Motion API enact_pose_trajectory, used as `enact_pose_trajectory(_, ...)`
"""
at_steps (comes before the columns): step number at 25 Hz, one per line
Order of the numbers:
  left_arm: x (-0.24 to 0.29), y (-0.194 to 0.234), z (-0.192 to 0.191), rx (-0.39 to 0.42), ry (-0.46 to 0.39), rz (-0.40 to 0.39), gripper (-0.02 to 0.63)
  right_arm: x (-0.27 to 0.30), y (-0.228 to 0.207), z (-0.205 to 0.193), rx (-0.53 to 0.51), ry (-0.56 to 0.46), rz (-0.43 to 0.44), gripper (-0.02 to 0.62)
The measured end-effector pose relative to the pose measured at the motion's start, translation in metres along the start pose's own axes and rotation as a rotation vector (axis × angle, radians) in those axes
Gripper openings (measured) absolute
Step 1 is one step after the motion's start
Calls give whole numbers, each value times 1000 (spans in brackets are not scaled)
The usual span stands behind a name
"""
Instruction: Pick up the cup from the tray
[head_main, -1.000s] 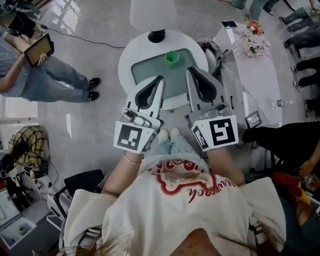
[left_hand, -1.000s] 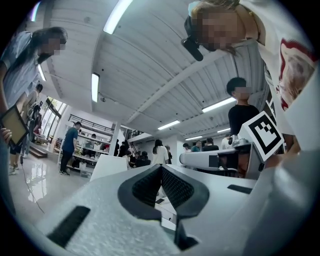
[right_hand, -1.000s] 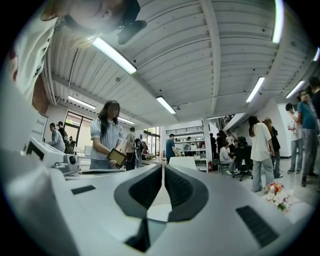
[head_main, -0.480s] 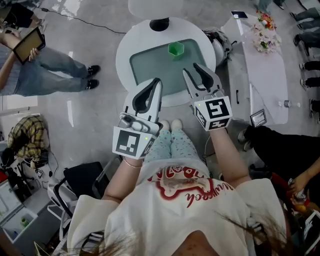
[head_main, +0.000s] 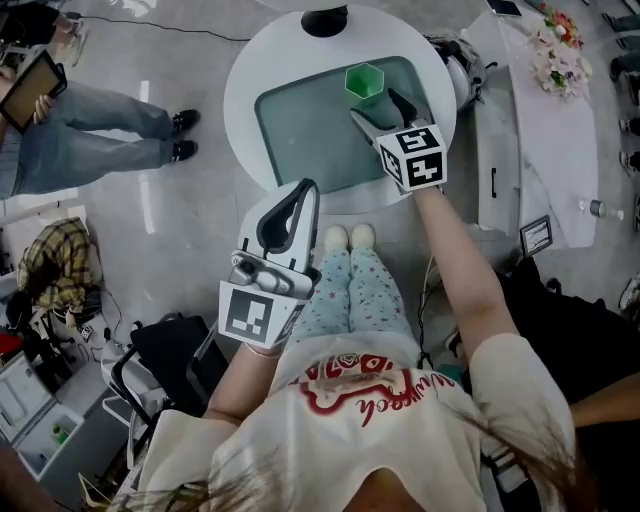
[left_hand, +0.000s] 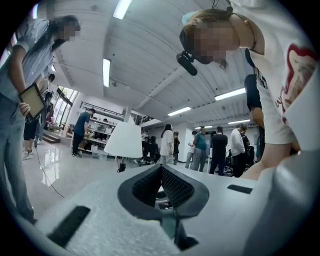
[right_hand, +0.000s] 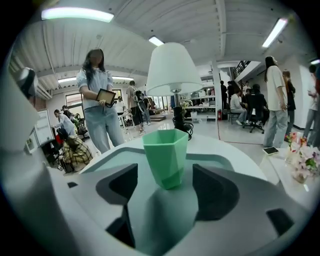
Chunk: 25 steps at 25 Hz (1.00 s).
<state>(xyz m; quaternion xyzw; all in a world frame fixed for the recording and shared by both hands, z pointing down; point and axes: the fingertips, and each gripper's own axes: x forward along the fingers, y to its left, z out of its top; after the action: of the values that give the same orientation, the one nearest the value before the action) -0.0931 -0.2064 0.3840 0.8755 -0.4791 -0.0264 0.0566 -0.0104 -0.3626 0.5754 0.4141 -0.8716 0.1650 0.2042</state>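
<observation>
A green faceted cup (head_main: 364, 79) (right_hand: 166, 157) stands upright at the far side of a pale green tray (head_main: 300, 130) (right_hand: 220, 161) on a round white table (head_main: 245, 90). My right gripper (head_main: 375, 105) (right_hand: 165, 186) reaches over the tray, its jaws opening wide. The cup sits just ahead of the tips, in line with the gap, and the pads do not touch it. My left gripper (head_main: 305, 190) (left_hand: 161, 167) hangs back over the table's near edge, jaws together and holding nothing.
A white lamp (right_hand: 172, 70) stands behind the cup at the table's far edge. To the left, a person holding a tablet (head_main: 60, 100) stands on the floor. On the right is a long white side table with flowers (head_main: 555, 60). My knees are under the table's near rim.
My right gripper has moved forward over the tray up to the cup, and its jaws have gone from shut to wide apart. The left gripper has stayed back, still shut.
</observation>
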Motion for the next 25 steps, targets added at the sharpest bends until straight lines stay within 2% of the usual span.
enact_pose_trajectory(3, -1, -3, -4, -24, 14, -4, 12, 15, -2, -6, -7, 18, 4, 319)
enact_pose_trajectory(6, -1, -4, -6, -8, 4, -13, 12, 25, -4, -3, -19, 9, 0, 319)
enact_pose_trajectory(12, 1, -10, -16, -1, 35, -29, 12, 35, -11, 0, -52, 10, -24, 316)
enact_pose_trajectory(15, 2, -10, -16, -3, 33, -31, 12, 33, -12, 1, -47, -8, -16, 268)
enact_pose_trajectory(20, 5, -8, -16, -32, 48, -30, 12, 27, -9, 2, -18, -28, -12, 265)
enact_pose_trajectory(25, 5, -4, -9, 5, 5, -49, 12, 9, -2, 9, -28, -76, -35, 262)
